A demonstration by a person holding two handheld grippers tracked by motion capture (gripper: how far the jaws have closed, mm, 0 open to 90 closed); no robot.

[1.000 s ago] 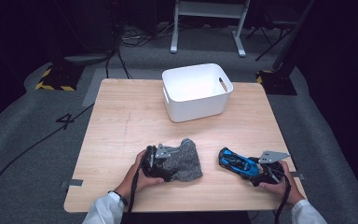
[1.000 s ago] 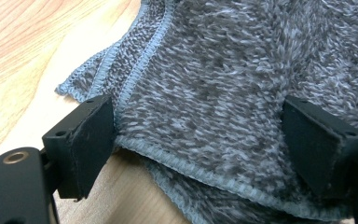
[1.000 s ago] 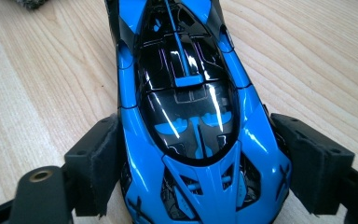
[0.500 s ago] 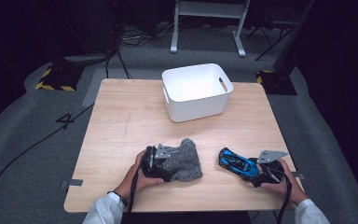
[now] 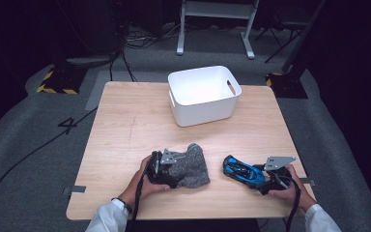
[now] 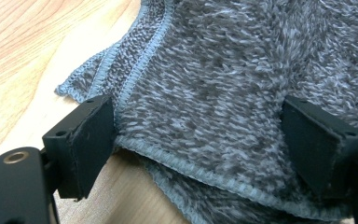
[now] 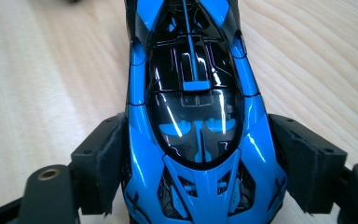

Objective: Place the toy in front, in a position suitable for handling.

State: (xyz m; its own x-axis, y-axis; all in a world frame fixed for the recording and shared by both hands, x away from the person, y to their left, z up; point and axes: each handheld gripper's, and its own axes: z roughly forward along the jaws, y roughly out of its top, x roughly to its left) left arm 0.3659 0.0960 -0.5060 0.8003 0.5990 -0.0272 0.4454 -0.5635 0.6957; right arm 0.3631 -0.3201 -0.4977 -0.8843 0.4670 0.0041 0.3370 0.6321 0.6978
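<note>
Now my right gripper (image 7: 196, 186) has just been closing, its pads pinching the car (image 7: 193, 116) (near right); my left gripper (image 6: 200, 140) straddles the cloth (image 6: 223, 84), unclenched.

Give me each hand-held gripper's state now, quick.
Left hand-held gripper: open around the grey cloth.
Right hand-held gripper: just closed on the blue toy car.

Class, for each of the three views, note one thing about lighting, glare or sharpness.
High view: the table is brightly lit while the surrounding floor falls into darkness. Left gripper view: the grey cloth is sharp, fibres distinct, lit evenly without glare. Right gripper view: white glare streaks cross the glossy blue toy car; the wood beyond is soft.
</note>
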